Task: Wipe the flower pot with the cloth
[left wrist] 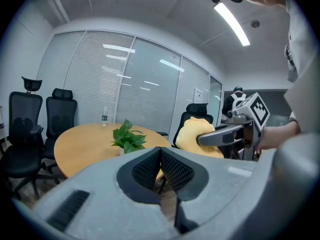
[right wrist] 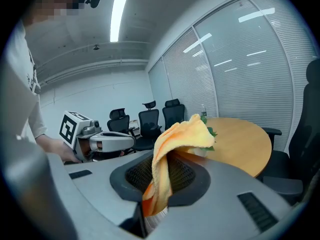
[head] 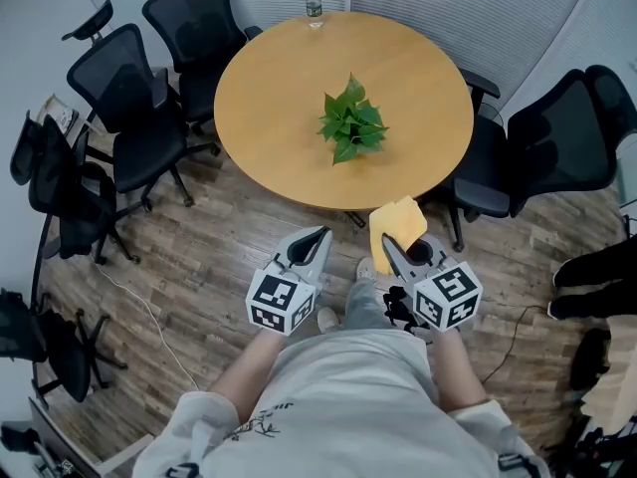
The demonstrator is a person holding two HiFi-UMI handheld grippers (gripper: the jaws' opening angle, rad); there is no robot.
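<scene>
A green leafy plant [head: 351,121] stands near the middle of the round wooden table [head: 269,88]; its pot is hidden under the leaves from above. The same plant [left wrist: 127,136] shows beyond the left jaws. My right gripper [head: 389,246] is shut on a yellow-orange cloth [head: 396,225], which sticks up from the jaws just short of the table's near edge. In the right gripper view the cloth [right wrist: 172,149] drapes over the pads and hides most of the plant. My left gripper [head: 321,235] is shut and holds nothing, level with the right one and short of the table.
Black office chairs [head: 139,98] crowd the left side of the table, and others [head: 557,142] stand at its right. A clear water bottle [head: 314,4] stands at the table's far edge. Cables run over the wooden floor [head: 199,257]. Blinds cover the glass wall behind.
</scene>
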